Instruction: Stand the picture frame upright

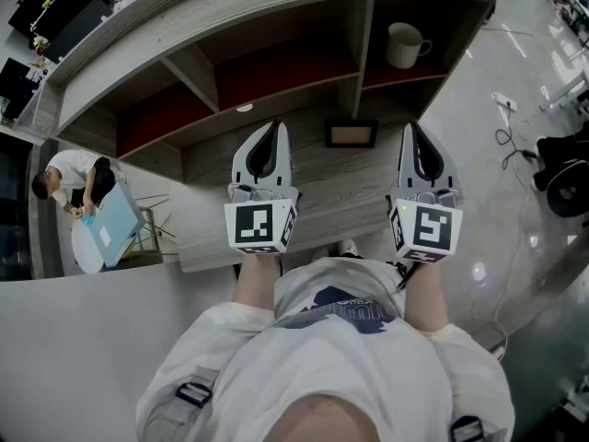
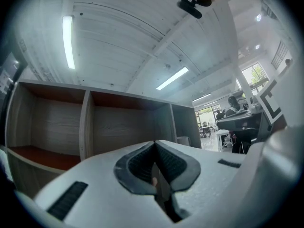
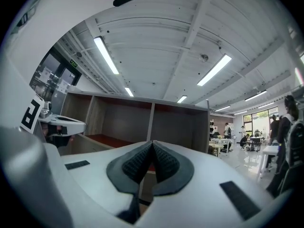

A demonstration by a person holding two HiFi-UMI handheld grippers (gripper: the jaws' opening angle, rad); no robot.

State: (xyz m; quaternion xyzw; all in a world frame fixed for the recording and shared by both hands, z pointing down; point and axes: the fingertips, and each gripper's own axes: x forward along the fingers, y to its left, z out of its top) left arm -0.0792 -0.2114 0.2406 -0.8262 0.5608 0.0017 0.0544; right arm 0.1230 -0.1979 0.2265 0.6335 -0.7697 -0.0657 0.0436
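Holding both tongs out over the wooden desk (image 1: 313,205), I have my left gripper (image 1: 269,133) with its jaws pressed together and nothing between them. My right gripper (image 1: 413,129) is the same, shut tight and empty. Both point away from me toward the shelf unit (image 1: 276,72), side by side and well apart, each with its marker cube (image 1: 260,226) nearest my wrists. Neither one touches anything on the desk. The picture frame (image 1: 351,135) sits between the two sets of jaw tips, somewhat nearer the right one and clear of both. It has a dark border round a pale middle and seems to lie flat, face up, on the desk just in front of the shelf's lower edge. Beyond it the shelf opens into compartments with reddish floors. A pale mug (image 1: 405,44) stands in the right-hand compartment, handle to the right. Farther out on my left, a person (image 1: 78,184) bends over a round table (image 1: 92,242). On the floor to my right lie some cables (image 1: 511,138).
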